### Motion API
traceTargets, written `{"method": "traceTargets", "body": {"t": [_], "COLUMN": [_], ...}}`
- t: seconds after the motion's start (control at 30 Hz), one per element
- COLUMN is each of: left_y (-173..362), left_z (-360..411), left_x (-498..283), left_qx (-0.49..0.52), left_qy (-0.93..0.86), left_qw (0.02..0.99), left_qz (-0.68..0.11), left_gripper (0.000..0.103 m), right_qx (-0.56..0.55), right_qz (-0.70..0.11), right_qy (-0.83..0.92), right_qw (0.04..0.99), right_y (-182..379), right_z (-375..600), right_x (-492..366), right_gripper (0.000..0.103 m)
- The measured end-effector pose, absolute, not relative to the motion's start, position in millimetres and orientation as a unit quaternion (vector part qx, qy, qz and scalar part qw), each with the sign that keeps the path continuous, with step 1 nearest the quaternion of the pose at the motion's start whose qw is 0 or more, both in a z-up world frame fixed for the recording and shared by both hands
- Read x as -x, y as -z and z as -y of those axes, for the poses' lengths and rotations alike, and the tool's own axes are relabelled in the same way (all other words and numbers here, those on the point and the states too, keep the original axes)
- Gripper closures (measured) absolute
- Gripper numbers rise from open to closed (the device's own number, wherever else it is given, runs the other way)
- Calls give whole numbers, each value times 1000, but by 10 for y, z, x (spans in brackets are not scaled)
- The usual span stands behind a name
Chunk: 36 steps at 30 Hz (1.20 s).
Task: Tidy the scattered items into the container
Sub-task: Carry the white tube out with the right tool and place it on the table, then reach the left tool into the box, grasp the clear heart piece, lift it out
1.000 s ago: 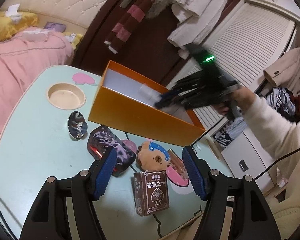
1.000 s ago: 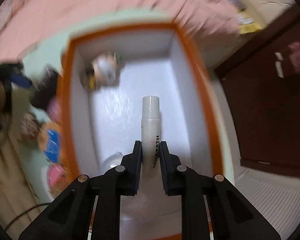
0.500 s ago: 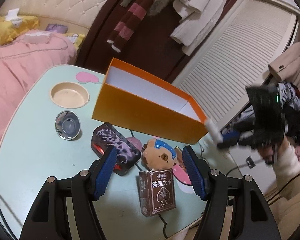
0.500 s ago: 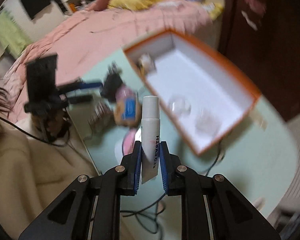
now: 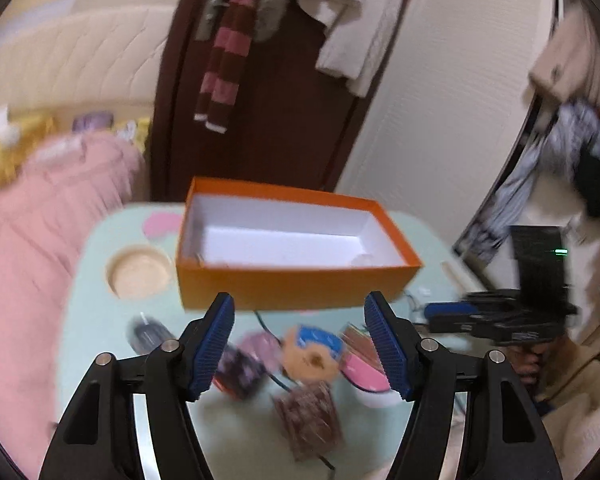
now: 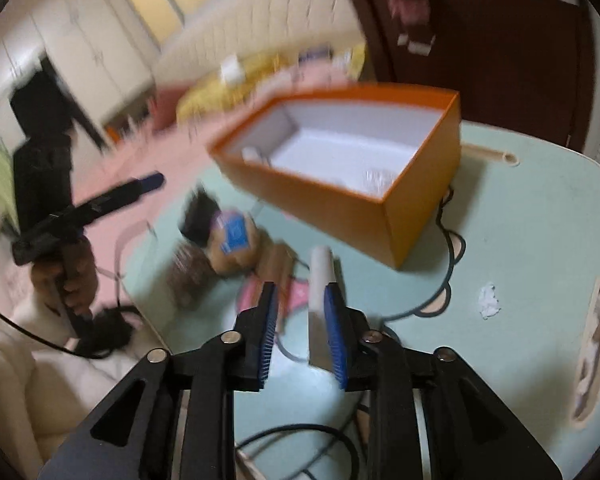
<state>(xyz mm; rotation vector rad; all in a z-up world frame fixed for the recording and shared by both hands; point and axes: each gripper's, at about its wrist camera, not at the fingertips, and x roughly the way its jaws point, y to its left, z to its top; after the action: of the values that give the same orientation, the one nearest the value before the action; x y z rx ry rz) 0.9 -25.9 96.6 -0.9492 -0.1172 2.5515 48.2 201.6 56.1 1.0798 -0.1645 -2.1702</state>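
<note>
My left hand-held gripper [image 5: 300, 344] points downward with its jaws spread wide and nothing between them. My right hand-held gripper [image 6: 300, 332] has just been opening; a white tube [image 6: 320, 292] lies against only its right pad.

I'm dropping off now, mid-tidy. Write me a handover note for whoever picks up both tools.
Left tool: open, empty, above the loose items.
Right tool: jaws have just been opening. The white tube is between them, resting against one pad and clear of the other. It is over the table, outside the orange box.
Done: a couple of small things lie in the box.
Left: the tube, plus the bear toy, card pack, dark patterned case and pink item on the table.
</note>
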Motion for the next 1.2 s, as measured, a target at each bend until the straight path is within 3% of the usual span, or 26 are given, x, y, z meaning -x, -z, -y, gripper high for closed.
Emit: {"method": "traceTargets", "body": {"t": [0.1, 0.2, 0.33, 0.4, 0.57, 0.73, 0.8, 1.2], "left_y": [-1070, -1033, -888, -770, -484, -290, -222, -496], "left_z": [28, -300, -711, -878, -1089, -1153, -1154, -888], "left_x": [365, 843, 1335, 1466, 1673, 1699, 1695, 1665], "left_qx": [394, 487, 568, 592, 655, 697, 704, 675], "left_qy": [-890, -834, -779, -762, -711, -674, -666, -697], "left_qw": [228, 258, 261, 249, 237, 221, 215, 231], "left_qz": [13, -5, -53, -88, -95, -109, -120, -67], "left_gripper": [44, 45, 45, 50, 50, 50, 63, 66], "right_qx": [-383, -369, -375, -369, -363, -358, -356, -358], "right_qz": [121, 177, 181, 194, 211, 213, 218, 240], "right_qy": [843, 836, 826, 827, 826, 824, 822, 814], "right_qw": [358, 366, 380, 378, 376, 384, 386, 390], "right_y": [-470, -330, -320, -337, -360, -383, -388, -380], "right_z": [-2032, -2020, -2017, -2074, -2127, -2124, -2139, -2205], "right_x": [-575, -602, -581, -579, -577, -592, -597, -559], "right_gripper": [77, 77, 77, 77, 77, 77, 77, 77]}}
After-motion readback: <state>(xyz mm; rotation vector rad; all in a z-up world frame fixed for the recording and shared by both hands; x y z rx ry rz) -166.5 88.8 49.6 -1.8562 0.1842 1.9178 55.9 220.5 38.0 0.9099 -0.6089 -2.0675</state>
